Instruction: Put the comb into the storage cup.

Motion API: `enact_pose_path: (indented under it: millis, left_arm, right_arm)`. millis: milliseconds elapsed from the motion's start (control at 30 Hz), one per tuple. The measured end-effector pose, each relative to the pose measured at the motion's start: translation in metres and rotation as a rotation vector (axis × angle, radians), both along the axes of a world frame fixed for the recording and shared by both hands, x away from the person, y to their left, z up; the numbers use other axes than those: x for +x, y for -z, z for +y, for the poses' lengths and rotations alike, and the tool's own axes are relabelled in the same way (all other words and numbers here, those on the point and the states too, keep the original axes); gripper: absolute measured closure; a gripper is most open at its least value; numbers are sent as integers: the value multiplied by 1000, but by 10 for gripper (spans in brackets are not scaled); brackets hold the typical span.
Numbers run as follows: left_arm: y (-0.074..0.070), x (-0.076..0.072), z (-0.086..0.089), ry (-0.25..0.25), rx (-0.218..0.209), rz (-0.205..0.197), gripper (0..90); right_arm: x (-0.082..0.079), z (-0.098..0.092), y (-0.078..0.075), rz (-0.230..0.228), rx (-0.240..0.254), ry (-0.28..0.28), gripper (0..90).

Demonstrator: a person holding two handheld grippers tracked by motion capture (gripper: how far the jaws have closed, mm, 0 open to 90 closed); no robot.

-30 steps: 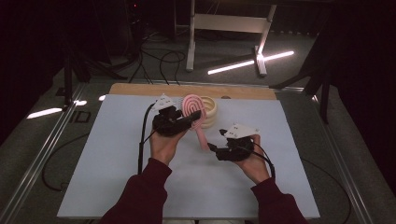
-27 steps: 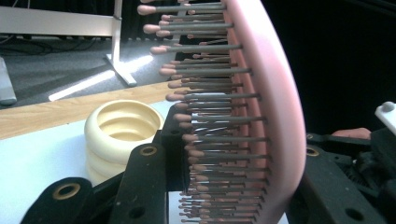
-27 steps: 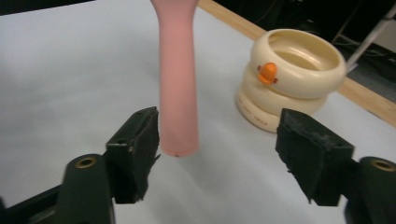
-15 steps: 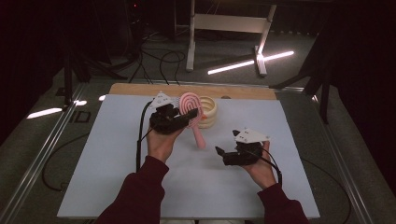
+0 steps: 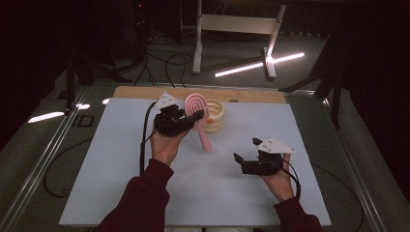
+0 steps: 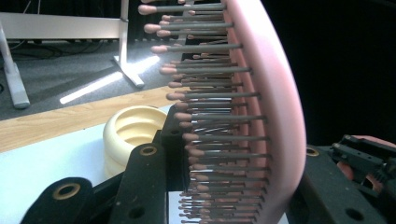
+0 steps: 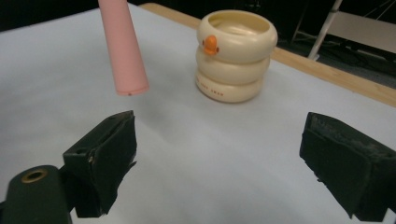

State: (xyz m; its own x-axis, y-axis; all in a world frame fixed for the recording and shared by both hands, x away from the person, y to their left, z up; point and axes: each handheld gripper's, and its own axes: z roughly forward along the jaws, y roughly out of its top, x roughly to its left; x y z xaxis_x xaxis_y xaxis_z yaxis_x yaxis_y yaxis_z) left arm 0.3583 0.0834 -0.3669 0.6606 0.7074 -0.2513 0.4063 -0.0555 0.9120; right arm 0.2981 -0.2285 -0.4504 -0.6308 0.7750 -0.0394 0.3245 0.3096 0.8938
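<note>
My left gripper (image 5: 192, 117) is shut on the head of a pink hairbrush (image 5: 197, 102), held above the table with its handle (image 5: 206, 141) slanting down. In the left gripper view the bristles (image 6: 219, 116) stick out sideways between the jaws. My right gripper (image 5: 245, 149) hovers to the right of the handle's end and nearer the person. Its jaws have just been opening and stand open with nothing between them. In the right gripper view the handle's tip (image 7: 125, 51) hangs ahead at the left, apart from my right gripper (image 7: 224, 158).
A cream ribbed cup (image 5: 215, 116) with an orange duck bill (image 7: 211, 45) stands on the white tabletop (image 5: 121, 169) just behind the brush. A wooden strip (image 5: 145, 92) runs along the far edge. Cables and a white stand (image 5: 232, 24) lie on the floor beyond.
The right gripper has drawn away from the brush's handle, to the right and toward the person, and its jaws stand wider. The left gripper with the brush has stayed put.
</note>
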Motion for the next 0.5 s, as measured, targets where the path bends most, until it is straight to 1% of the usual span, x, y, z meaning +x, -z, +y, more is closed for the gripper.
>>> enact_pose_path:
  millis: [67,233,333,400,500]
  left_arm:
    - [0,0,1,-2,0,-1,638]
    - [-3,0,4,-5,4,-7,638]
    - [-5,0,6,-8,11,-14,638]
    - [-6,1,9,-11,6,-15,638]
    - [-8,2,11,-16,6,-15,638]
  right_arm:
    - [-1,0,-1,-6,8,-3,109]
    - [-6,-1,-1,2,26,-8,107]
    - [-9,-3,1,7,35,9,103]
    - [-11,-5,4,-4,45,16,103]
    - [-14,-11,11,3,58,43,102]
